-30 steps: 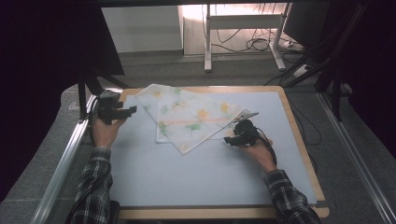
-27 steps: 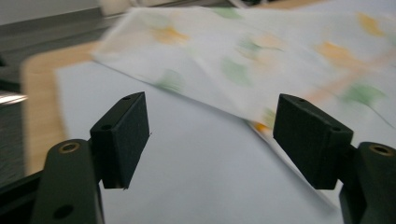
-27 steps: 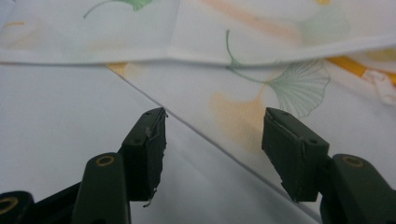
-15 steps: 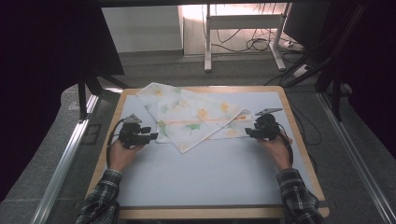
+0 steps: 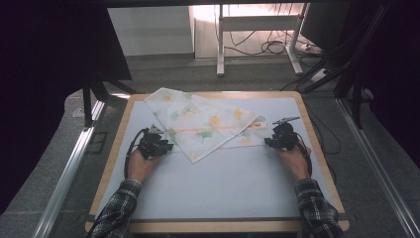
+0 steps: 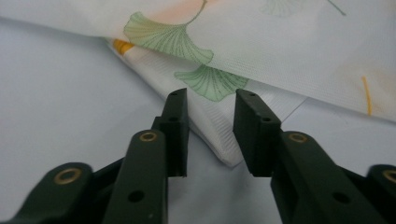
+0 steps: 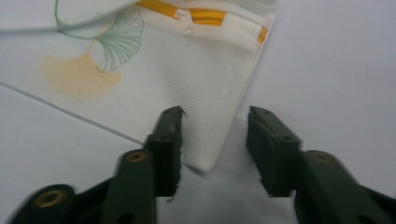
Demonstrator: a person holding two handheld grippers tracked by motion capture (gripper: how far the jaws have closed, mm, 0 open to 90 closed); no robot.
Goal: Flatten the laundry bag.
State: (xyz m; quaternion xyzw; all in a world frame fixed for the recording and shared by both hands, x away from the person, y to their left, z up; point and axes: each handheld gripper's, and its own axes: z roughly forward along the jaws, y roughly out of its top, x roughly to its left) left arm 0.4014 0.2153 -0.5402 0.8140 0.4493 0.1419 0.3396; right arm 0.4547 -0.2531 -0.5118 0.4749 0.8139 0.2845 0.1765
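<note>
A white mesh bag [image 5: 208,119] printed with green and orange leaves lies folded on the pale blue mat [image 5: 223,183]. My left gripper [image 5: 162,147] is low at the bag's near left edge. In the left gripper view its jaws [image 6: 210,100] have just been closing and stand apart around a cloth corner [image 6: 219,140], with the pads off it. My right gripper [image 5: 270,142] is at the bag's right corner. Its jaws [image 7: 215,116] have also been closing and straddle the corner [image 7: 201,140] below the orange zipper [image 7: 205,17], with gaps on both sides.
The mat sits on a table with a wooden rim [image 5: 317,144]. A metal rail [image 5: 69,173] runs along the left side. Behind the table are desk legs [image 5: 220,44] and floor cables [image 5: 272,47]. Bare mat stretches in front of the bag.
The left hand came down from the table's far left edge to the bag's near left edge. The right hand shifted right to the bag's right corner. Both pairs of jaws narrowed.
</note>
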